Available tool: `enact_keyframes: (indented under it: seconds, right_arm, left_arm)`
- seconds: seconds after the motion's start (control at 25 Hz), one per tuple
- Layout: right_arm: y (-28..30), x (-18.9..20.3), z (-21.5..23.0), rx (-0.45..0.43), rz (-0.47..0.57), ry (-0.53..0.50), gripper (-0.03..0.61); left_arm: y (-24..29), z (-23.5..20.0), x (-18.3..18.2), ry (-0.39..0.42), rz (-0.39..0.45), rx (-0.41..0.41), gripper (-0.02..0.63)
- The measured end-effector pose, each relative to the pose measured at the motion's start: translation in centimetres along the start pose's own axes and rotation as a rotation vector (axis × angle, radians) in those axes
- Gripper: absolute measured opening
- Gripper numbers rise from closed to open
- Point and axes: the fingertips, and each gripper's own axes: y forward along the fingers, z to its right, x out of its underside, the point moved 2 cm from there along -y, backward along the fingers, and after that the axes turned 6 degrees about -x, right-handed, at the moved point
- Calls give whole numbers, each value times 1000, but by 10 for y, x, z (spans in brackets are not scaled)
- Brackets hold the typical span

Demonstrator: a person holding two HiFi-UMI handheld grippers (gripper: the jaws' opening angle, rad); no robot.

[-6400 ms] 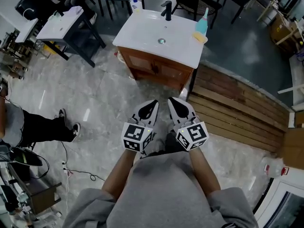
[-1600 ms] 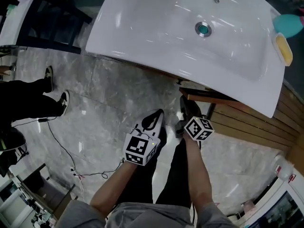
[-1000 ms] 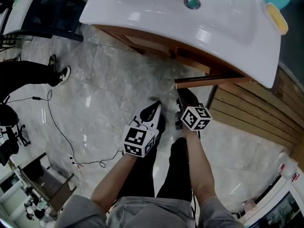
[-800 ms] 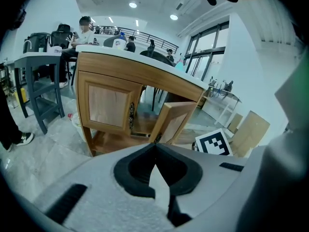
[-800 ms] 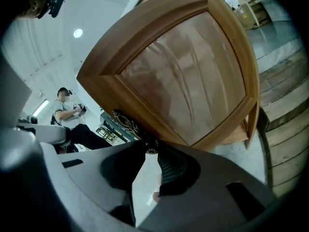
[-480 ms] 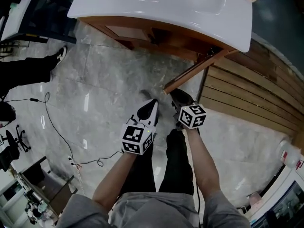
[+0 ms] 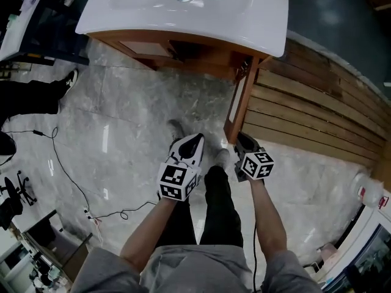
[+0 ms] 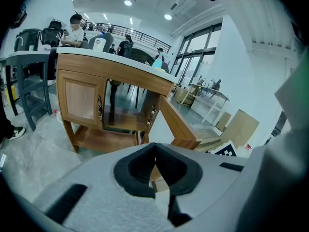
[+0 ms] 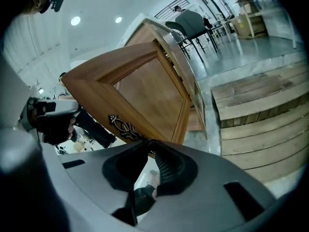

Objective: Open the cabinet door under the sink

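A white sink (image 7: 183, 11) tops a wooden cabinet (image 7: 201, 47). Its right door (image 7: 241, 99) stands swung out toward me, edge-on in the head view. My right gripper (image 7: 242, 140) is at the door's free end, and in the right gripper view it (image 9: 148, 143) is shut on the lower end of the ornate metal handle (image 9: 124, 126) of that door (image 9: 145, 91). My left gripper (image 7: 194, 140) hovers over the floor left of the door, shut on nothing (image 8: 155, 151). The left gripper view shows the left door (image 8: 79, 100) closed and the cabinet's inside open.
A wooden plank platform (image 7: 317, 108) runs along the right of the cabinet. A person's legs (image 7: 30, 96) and a floor cable (image 7: 67, 176) are at the left. My own legs (image 7: 217, 194) are below the grippers. A dark table (image 8: 24, 76) stands left of the cabinet.
The right door has swung from slightly ajar to wide open as my right gripper drew back with its handle. The sink has slid up and away in view. The left gripper stayed shut.
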Motion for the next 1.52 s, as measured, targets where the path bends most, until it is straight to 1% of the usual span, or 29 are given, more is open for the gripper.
enact_keyframes:
  seconds: [0.08,0.24,0.44,0.56,0.68,0.8,0.92,1.16,1.24,1.36,1.52]
  right_arm:
    - [-5,-1,5,14,-11,-8,54]
    - [-22,-2,21,73,15,36,54]
    - [-27,-4,23,97,-25,29,54]
    - [-34,-10,22,117,-1,43,52]
    - [-46,-28,11,118,38,40,52]
    - [-67,-58,-11,113,98,18,39]
    - [-91,-96,-40,101,164,-34,28]
    - [-145,-172,-106,75,291,-161,11]
    - [-163,-194,-130,66,339,-196,11]
    - [-191,-227,-164,51,415,-257,11]
    - [-230,-270,-218,30,525,-363,11]
  left_arm:
    - [5,10,-3,7,-1,12,8]
    - [6,23,-12,32,-1,29,9]
    - [0,31,-24,41,-6,33,9]
    - [-4,33,-30,46,-7,36,8]
    - [-10,36,-40,49,-4,42,9]
    - [-21,43,-58,50,5,48,9]
    - [-34,56,-86,62,36,63,8]
    - [-75,92,-159,112,148,104,8]
    - [-92,103,-177,129,183,112,9]
    - [-114,121,-204,128,234,130,9]
    - [-142,147,-242,161,314,161,8]
